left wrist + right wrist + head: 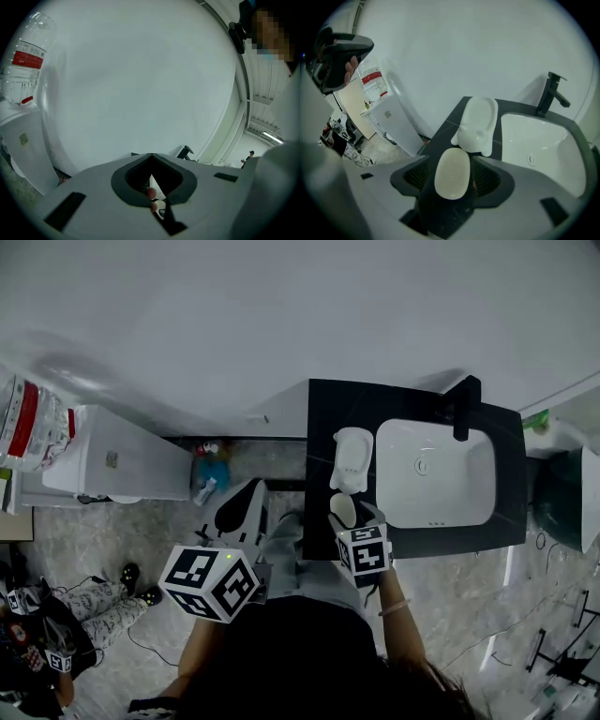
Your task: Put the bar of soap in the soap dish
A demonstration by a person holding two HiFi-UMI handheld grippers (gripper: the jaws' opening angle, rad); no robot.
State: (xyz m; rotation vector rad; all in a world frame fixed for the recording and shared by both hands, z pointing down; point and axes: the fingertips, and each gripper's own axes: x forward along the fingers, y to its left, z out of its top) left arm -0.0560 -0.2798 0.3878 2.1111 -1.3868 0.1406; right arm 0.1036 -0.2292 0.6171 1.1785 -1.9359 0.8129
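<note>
Cream oval soap (452,173), glossy white dish (477,123)

In head view the right hand-held gripper (348,514) partly hides the bar of soap (342,507).

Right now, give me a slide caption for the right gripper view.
The right claw open around the soap bar on the black counter, white soap dish just beyond.

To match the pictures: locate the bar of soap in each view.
Head view: bar of soap on the black counter, below the soap dish.
Left gripper view: not in it.
Right gripper view: bar of soap lower centre, between the open jaws of the right gripper.
Shared landmark: red-labelled water bottle.
</note>
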